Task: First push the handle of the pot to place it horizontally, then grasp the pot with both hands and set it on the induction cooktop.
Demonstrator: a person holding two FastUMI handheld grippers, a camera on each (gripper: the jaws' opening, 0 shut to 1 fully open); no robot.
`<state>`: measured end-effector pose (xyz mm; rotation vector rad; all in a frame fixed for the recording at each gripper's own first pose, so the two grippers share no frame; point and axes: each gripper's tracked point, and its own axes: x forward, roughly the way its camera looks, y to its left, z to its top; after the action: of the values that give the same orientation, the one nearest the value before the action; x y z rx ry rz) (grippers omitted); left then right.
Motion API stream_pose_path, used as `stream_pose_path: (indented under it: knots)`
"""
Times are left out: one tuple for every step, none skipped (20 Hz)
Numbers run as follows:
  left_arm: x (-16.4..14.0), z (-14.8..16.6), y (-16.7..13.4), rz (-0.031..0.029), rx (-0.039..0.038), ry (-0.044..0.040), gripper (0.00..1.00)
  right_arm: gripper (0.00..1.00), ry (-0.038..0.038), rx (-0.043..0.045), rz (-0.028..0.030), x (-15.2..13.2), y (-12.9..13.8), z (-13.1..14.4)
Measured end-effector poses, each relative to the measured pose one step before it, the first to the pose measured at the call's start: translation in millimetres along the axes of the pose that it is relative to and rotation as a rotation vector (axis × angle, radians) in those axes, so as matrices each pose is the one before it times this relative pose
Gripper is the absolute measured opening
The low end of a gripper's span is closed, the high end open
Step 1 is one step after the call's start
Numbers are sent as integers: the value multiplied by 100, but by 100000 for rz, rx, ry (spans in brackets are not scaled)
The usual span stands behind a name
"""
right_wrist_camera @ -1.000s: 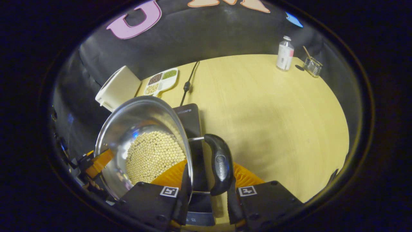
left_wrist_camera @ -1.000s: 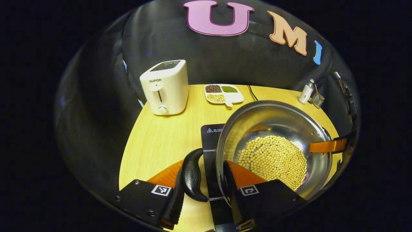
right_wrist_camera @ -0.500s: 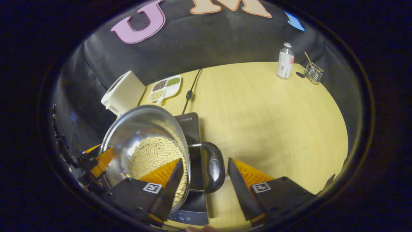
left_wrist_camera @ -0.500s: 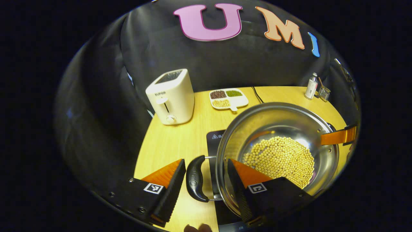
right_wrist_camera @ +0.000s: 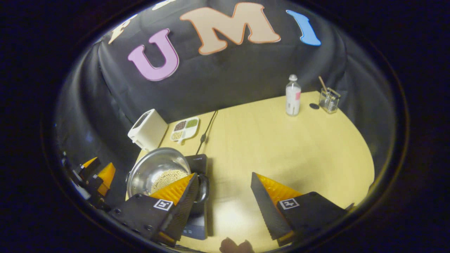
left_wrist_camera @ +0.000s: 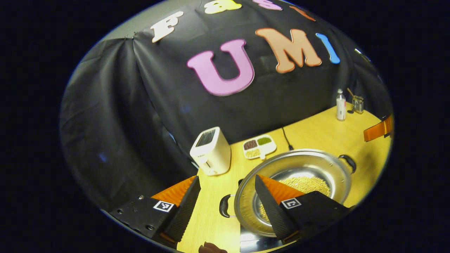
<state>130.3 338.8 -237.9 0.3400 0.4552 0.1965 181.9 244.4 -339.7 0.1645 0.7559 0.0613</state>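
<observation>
Pot: steel, holding pale beans, sits on the cooktop; in your left gripper view it lies at 5 o'clock, handles out sideways.
Left gripper: your fingers stand wide apart, holding nothing, one over the pot's rim.
Right gripper: your fingers are spread wide above bare table, gripping nothing; pot at 8 o'clock.
Surroundings: toaster and bean tray near 12 o'clock behind the pot; bottle and glass at 1 o'clock.
</observation>
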Motion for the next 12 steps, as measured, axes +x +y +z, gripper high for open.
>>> stream_pose_path:
  knots:
    - [-1554, 1749, -1124, -324, -1358, -2414, 95, 91, -3469, -750, 721, -1576, -1129, 979]
    - [-1584, 1773, -1309, -840, -1958, -3064, 95, 90, -3809, -579, 884, -1496, -1039, 1219]
    - [-828, 1620, -1552, -1198, -1977, -2588, 95, 89, -3067, -897, 814, -1372, -856, 1001]
    - [-1282, 1481, -1260, -314, -1821, -2094, 94, 89, -2535, -991, 917, -1426, -796, 881]
    - [-1244, 1449, -1351, -368, -2123, -1629, 95, 90, -2718, -747, 1420, -1360, -585, 831]
    - [-1133, 1362, -1282, -860, -2297, -1699, 99, 89, -3615, -286, 1586, -1237, -344, 1180]
    - [-1182, 1716, -1299, -798, -2164, -2078, 94, 89, -4097, -123, 1423, -937, -219, 1296]
    - [-838, 1614, -1316, -1367, -1588, -2189, 94, 89, -4155, -385, 544, -1126, -317, 1536]
    - [-537, 1794, -1075, -1576, -651, -2429, 94, 89, -4158, -628, 317, -1365, -251, 1648]
    - [-388, 1776, -839, -1567, 64, -2638, 94, 89, -4402, -967, 617, -1284, -173, 1929]
    - [-351, 1895, -607, -912, -45, -3121, 99, 89, -5375, -1673, 574, -1255, -9, 2104]
    - [-322, 1931, -807, -1345, -956, -3287, 94, 89, -6116, -2925, -546, -910, -330, 2387]
